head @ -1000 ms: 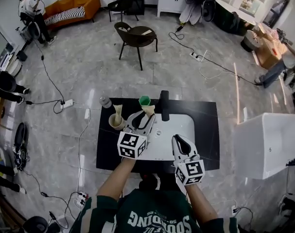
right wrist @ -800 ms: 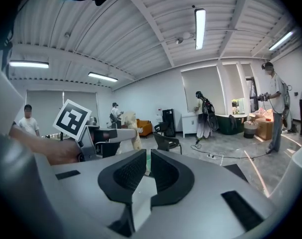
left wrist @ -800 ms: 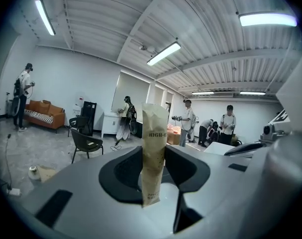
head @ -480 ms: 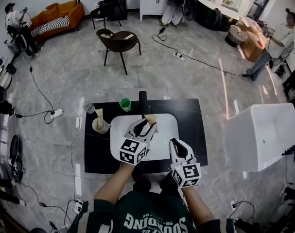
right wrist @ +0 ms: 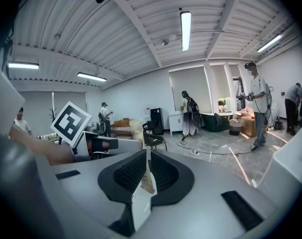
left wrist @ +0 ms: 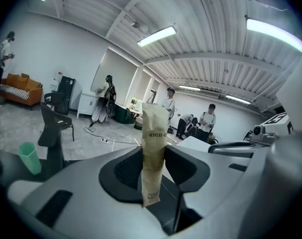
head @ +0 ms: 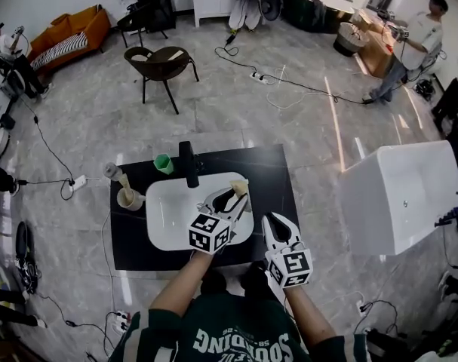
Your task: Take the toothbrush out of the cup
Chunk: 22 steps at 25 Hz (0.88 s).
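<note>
Wrapped toothbrush (left wrist: 153, 133) is out of cup (head: 130, 200), pinched by left gripper (head: 229, 198) above sink (head: 157, 225); right gripper (head: 278, 222) nips paper scrap (right wrist: 146, 183); another wrapped brush (head: 125, 183) stands in cup.

Matt kraft toothbrush sleeve (left wrist: 153, 148), paper scrap (right wrist: 148, 179), glossy white basin (head: 164, 217)

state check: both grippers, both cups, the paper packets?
left gripper: shut on toothbrush packet, held upright
right gripper: shut on paper scrap
beige cup: upright, second packet standing in it
green cup: upright, contents not visible
</note>
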Motion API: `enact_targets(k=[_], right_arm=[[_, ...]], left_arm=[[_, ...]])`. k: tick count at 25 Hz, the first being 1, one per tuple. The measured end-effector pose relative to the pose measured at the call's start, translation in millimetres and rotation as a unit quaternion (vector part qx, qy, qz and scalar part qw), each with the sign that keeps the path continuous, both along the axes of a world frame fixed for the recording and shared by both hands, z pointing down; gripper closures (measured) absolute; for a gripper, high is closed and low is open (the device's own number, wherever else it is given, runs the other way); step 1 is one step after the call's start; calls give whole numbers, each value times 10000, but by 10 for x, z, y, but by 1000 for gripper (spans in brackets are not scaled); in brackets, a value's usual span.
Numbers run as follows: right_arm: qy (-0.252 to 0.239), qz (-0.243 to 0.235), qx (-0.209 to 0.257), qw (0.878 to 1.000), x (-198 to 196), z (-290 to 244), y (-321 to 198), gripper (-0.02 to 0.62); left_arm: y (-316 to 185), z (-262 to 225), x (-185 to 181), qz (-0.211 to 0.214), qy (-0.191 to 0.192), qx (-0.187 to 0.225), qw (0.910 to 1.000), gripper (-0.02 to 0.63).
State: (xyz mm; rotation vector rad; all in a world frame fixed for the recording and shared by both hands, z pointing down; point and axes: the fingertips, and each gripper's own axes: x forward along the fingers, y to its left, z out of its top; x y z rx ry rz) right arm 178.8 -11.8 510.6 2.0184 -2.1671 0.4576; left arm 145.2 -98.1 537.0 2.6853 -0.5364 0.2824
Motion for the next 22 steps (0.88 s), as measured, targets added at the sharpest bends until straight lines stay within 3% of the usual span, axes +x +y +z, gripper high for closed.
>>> enact_targets(k=[14,22], right_arm=[[-125,566,-177,9982,1049,203,468,552],[-171,670,-301,9972,1410,335,725,552]], left_arm=[[541,528,1101,641,-292,-742,9948,460],[848,887,1534,725,-423,-1516,9849,460]])
